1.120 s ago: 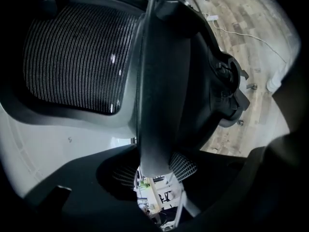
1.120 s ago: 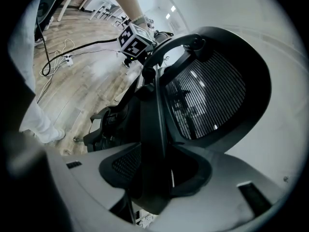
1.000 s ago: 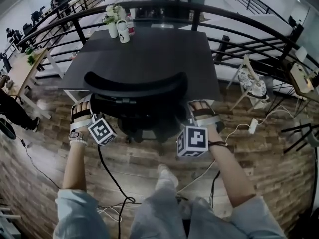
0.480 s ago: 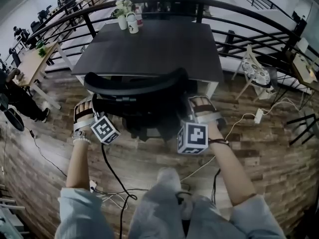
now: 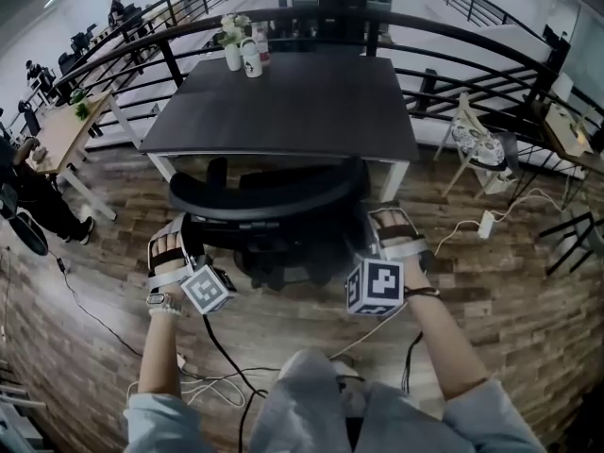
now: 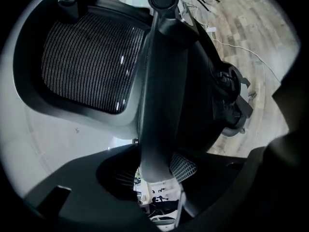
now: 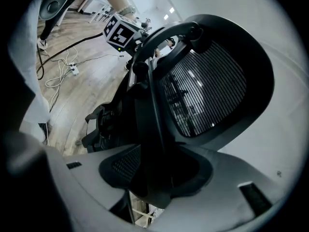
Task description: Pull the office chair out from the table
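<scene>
Just before the near edge of the dark tabletop (image 5: 293,111), the office chair (image 5: 269,206) stands on the wooden floor (image 5: 283,319), its curved backrest toward the person. The left tool (image 5: 181,239) is clamped on the backrest frame's left edge, and the right tool (image 5: 376,229) is clamped on its right edge. At the tabletop's far corner stand cups and flowers (image 5: 241,50).

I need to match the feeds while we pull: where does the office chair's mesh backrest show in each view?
Head view: the backrest is a dark arc at centre, just below the near edge of the table.
Left gripper view: the backrest fills the upper left.
Right gripper view: the backrest sits right of centre.
Shared landmark: the wood floor, which is low in the head view, upper right in the left gripper view and upper left in the right gripper view.
</scene>
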`<state>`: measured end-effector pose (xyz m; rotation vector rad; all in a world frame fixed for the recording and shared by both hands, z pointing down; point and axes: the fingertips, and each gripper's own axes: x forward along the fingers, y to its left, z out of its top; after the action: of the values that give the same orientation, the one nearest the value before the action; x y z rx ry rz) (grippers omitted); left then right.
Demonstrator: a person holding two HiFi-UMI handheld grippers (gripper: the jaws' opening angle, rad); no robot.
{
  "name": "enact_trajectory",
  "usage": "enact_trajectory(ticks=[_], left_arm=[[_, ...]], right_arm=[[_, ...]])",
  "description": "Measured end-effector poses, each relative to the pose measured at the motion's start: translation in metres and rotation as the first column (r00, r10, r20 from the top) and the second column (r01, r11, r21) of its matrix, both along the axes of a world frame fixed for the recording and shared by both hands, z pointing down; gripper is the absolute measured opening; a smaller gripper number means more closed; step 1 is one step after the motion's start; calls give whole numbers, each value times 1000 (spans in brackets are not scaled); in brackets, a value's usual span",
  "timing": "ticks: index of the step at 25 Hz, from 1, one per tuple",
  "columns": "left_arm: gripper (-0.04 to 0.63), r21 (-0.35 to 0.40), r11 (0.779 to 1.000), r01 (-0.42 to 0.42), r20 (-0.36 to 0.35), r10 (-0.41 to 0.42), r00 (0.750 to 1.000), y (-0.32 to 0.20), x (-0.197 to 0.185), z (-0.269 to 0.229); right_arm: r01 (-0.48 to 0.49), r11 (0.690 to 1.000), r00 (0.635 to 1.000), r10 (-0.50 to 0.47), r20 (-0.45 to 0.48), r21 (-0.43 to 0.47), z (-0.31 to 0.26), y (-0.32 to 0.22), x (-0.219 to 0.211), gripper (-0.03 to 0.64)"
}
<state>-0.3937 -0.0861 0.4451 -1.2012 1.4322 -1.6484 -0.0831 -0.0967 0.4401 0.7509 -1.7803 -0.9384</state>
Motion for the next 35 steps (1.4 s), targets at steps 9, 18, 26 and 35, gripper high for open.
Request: enact_trajectory(ticks=[9, 18, 26, 35], left_arm=[[201, -22, 999, -26, -38, 25, 999, 41, -4, 3], [201, -25, 999, -39, -8, 39, 999, 81, -10, 6], [201, -8, 999, -50, -7, 50, 999, 101, -6, 4], [201, -7, 999, -46, -12, 45, 999, 114, -4, 2]], right_arm=[[-30, 999, 1000, 30, 1, 14, 0, 46, -8, 192], [-62, 998, 998, 62, 1, 13, 1, 98, -9, 193], [-88, 996, 996, 88, -6, 15, 0, 121, -4, 195], [-77, 997, 997, 78, -14, 17, -2, 132, -2, 196]])
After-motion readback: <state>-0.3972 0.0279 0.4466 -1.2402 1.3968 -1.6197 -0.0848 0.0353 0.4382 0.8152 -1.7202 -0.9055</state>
